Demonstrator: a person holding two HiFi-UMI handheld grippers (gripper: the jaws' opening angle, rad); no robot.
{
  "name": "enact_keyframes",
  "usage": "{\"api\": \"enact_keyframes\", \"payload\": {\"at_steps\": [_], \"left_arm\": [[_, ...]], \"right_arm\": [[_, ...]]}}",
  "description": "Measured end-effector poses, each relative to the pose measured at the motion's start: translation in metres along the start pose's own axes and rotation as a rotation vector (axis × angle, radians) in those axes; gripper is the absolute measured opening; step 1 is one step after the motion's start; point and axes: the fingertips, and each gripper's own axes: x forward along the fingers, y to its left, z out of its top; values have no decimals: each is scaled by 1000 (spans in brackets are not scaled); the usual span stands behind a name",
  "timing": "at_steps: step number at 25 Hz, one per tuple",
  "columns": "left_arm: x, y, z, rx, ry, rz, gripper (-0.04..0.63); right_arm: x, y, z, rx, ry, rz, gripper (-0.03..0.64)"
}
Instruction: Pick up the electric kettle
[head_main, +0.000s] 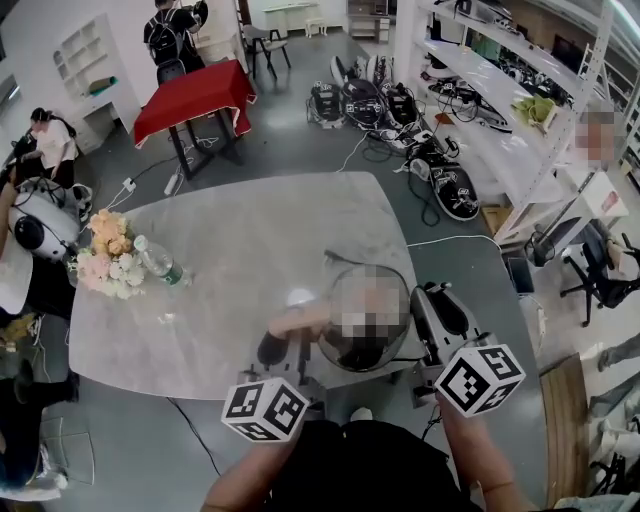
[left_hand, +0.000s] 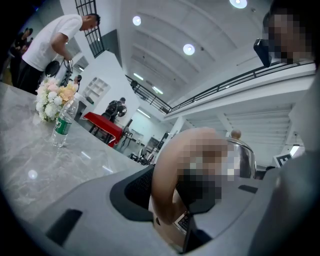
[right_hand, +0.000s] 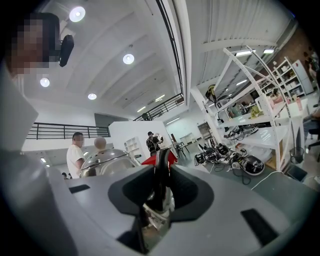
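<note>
The electric kettle (head_main: 365, 322), shiny steel with a domed lid, stands at the near edge of the grey marble table (head_main: 240, 260); a mosaic patch covers most of it. My left gripper (head_main: 290, 338) is shut on its tan curved handle (left_hand: 165, 185), with the lid knob (left_hand: 235, 134) just beyond. From the other side, my right gripper (head_main: 422, 305) is shut on a thin dark part (right_hand: 161, 170) of the kettle, with shiny metal below and the lid (right_hand: 107, 160) to the left. Whether the kettle rests on the table or hangs above it, I cannot tell.
A flower bouquet (head_main: 108, 255) and a lying water bottle (head_main: 158, 262) sit at the table's left end. Beyond the table are a red-covered table (head_main: 195, 95), gear and cables on the floor (head_main: 400, 110), white shelving (head_main: 500, 90) at the right, and people at the left.
</note>
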Motion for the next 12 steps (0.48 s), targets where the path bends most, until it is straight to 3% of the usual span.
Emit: {"api": "enact_keyframes", "payload": {"at_steps": [12], "left_arm": [[-14, 5, -7, -4, 1, 1, 112]], "right_arm": [[-7, 6, -11, 2, 0, 1, 86]]}}
